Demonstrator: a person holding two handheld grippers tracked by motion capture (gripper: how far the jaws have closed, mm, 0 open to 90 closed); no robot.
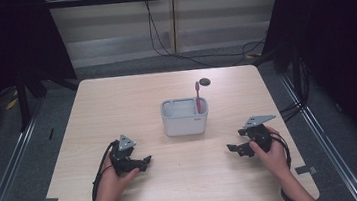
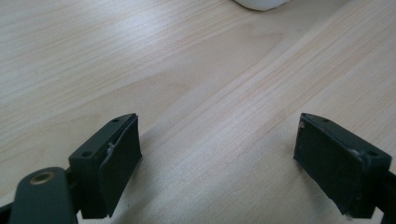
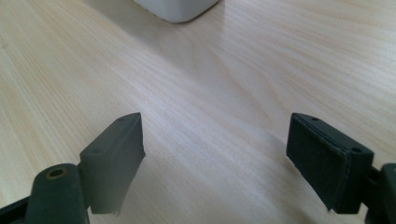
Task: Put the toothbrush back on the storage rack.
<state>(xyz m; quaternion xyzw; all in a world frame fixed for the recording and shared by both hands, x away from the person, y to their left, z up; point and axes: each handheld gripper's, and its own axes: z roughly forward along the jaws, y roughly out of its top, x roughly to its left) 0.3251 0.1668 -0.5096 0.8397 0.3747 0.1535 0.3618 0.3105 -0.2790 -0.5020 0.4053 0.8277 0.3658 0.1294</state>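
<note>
Both of your grippers rest low on the tabletop (image 1: 116, 102), and both have their jaws spread wide with nothing between them, so you are poised rather than committed to anything. Your left gripper (image 1: 143, 162) sits at about 8 o'clock from the white holder (image 1: 184, 122), and your right gripper (image 1: 236, 149) at about 4 o'clock, each pointing inward toward the bare middle strip in front of it. In both gripper views, bare wood grain runs between the pads, with a white corner of the holder just at the top edge. The holder stands upright near the tabletop's centre, and the pink toothbrush (image 1: 197, 96) stands in its right-hand compartment, head up and leaning against the rim, which keeps the handle clear to pinch from above. A small dark disc (image 1: 205, 81) lies at 1 o'clock behind the holder, well apart from your reach path. Nothing blocks either approach; only the holder's front wall stands between your jaws and the brush's lower handle.
</note>
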